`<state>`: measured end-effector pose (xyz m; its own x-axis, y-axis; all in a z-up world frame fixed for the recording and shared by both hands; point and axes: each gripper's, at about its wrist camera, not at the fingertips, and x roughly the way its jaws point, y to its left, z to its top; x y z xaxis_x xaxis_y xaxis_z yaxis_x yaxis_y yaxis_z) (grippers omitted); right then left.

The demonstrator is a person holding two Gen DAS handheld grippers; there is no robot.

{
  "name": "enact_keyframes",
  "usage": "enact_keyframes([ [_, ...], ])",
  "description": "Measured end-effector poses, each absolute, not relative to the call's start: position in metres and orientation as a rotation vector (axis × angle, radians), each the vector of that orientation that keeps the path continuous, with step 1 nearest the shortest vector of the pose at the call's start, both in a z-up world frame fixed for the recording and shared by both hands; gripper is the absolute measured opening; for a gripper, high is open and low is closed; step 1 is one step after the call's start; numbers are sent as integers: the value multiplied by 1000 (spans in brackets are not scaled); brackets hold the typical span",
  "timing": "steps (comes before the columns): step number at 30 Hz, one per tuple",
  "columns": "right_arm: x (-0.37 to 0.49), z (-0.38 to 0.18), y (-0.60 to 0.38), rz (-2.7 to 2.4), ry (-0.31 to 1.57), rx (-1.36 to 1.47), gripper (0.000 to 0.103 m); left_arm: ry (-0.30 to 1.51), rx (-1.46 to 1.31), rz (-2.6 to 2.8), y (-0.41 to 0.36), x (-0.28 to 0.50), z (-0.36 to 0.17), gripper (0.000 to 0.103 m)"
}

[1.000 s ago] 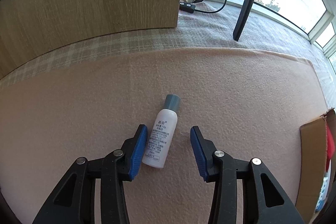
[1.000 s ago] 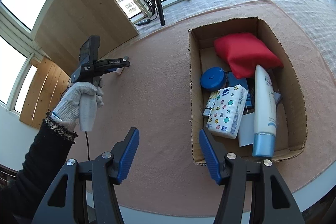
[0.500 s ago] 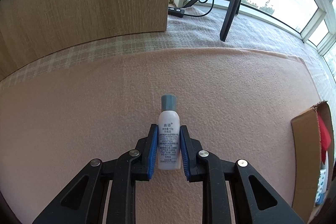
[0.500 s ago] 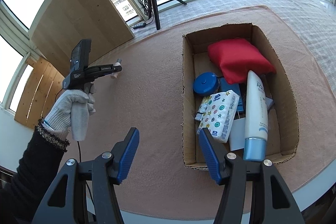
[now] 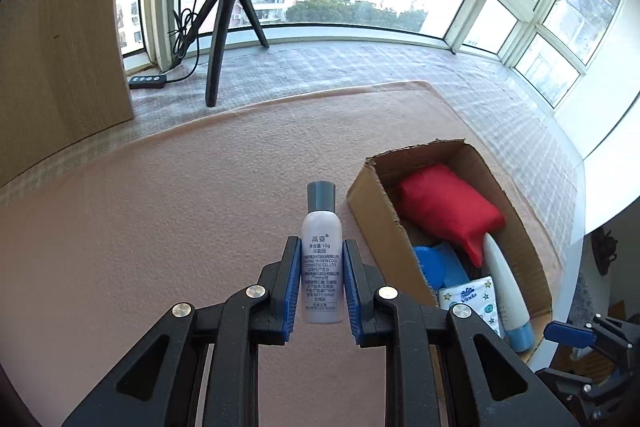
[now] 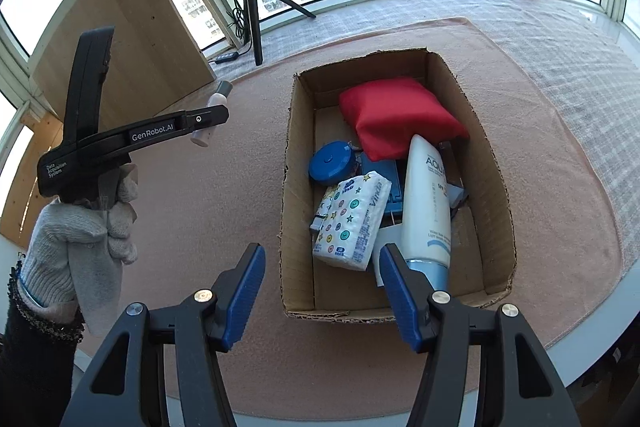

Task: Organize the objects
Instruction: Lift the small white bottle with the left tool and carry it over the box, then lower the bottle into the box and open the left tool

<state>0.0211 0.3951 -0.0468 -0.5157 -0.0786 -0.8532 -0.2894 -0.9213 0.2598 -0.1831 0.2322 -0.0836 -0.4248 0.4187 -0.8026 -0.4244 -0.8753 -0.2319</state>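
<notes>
Small white bottle (image 5: pixel 322 267) sits clamped in the left tool (image 5: pixel 322 291); cardboard box (image 5: pixel 370 203) at 2 o'clock; right tool (image 6: pixel 322 291) gapes empty.

My left gripper (image 5: pixel 322 279) has its blue jaws clamped on a small white bottle (image 5: pixel 322 269) with a grey cap, held above the pink mat (image 5: pixel 160 207); the cardboard box (image 5: pixel 370 203) sits just right.

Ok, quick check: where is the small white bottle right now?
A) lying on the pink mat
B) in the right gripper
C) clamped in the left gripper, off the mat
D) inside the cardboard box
C: the left gripper is shut on the small white bottle, held above the pink mat beside the cardboard box; the right gripper is open.
</notes>
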Motion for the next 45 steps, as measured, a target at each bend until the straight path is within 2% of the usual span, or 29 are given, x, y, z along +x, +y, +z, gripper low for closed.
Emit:
enact_keyframes([
  [9, 33, -47, 407, 2520, 440, -1408, 56, 42, -1269, 2229, 298, -165, -86, 22],
  [30, 38, -55, 418, 2494, 493, -1419, 56, 117, -1284, 2189, 346, -152, -94, 22],
  [31, 38, -55, 418, 2495, 492, -1419, 56, 113, -1293, 2185, 346, -153, -94, 24],
  [33, 38, -55, 417, 2495, 491, -1421, 56, 102, -1301, 2182, 345, -153, -94, 37],
  [34, 38, -55, 416, 2497, 491, -1423, 56, 99, -1303, 2183, 343, -153, -94, 48],
  [35, 37, -55, 415, 2498, 489, -1425, 56, 97, -1296, 2189, 342, -153, -93, 51],
  [45, 34, -54, 407, 2505, 468, -1435, 58, 110, -1265, 2212, 330, -145, -82, 51],
])
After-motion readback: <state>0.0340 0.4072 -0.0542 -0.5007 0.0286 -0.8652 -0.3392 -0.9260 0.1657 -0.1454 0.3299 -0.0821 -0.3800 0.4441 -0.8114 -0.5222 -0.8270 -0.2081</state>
